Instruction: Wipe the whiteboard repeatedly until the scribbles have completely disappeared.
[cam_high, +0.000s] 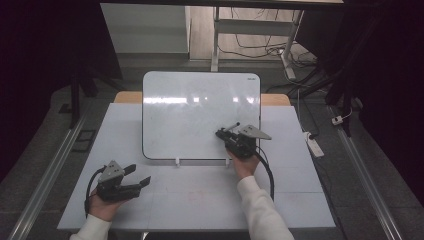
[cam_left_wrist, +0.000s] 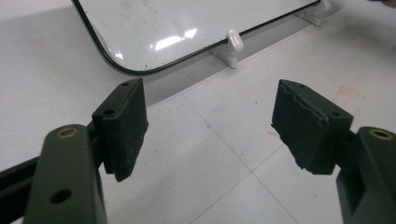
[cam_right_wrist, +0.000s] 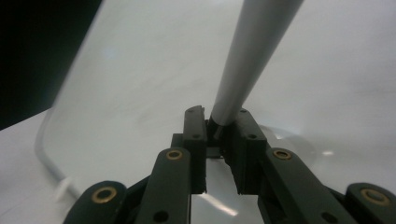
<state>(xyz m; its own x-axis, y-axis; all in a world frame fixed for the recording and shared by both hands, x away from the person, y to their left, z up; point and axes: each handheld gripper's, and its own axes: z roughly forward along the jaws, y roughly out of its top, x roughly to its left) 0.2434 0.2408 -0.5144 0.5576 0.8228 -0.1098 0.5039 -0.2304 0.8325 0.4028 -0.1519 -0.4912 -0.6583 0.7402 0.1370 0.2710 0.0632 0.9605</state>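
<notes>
Whiteboard is standing propped on the white table, leaning back on small white clip feet along its lower edge, with its glossy face catching ceiling reflections. Over its lower right part, the right gripper is hovering, held in the person's right hand with a white sleeve reaching in from the bottom of the high view. Its 2 jaws are sitting pressed together on a grey marker, which is sticking out past the tips toward the board; in the right gripper view the marker's shaft is rising up and to the right from between the pads, with the board's surface spread out behind it. Whether the marker's tip is touching the board, I cannot tell. Well apart from it, near the front left of the table, the left gripper is resting low in the person's left hand, pointing to the right across the table. Its jaws are standing wide apart with nothing between them; in the left gripper view the 2 black pads are framing bare tabletop, and the board's rounded lower corner and 1 clip foot are showing beyond them. A black cable is trailing back from the right gripper along the forearm.
</notes>
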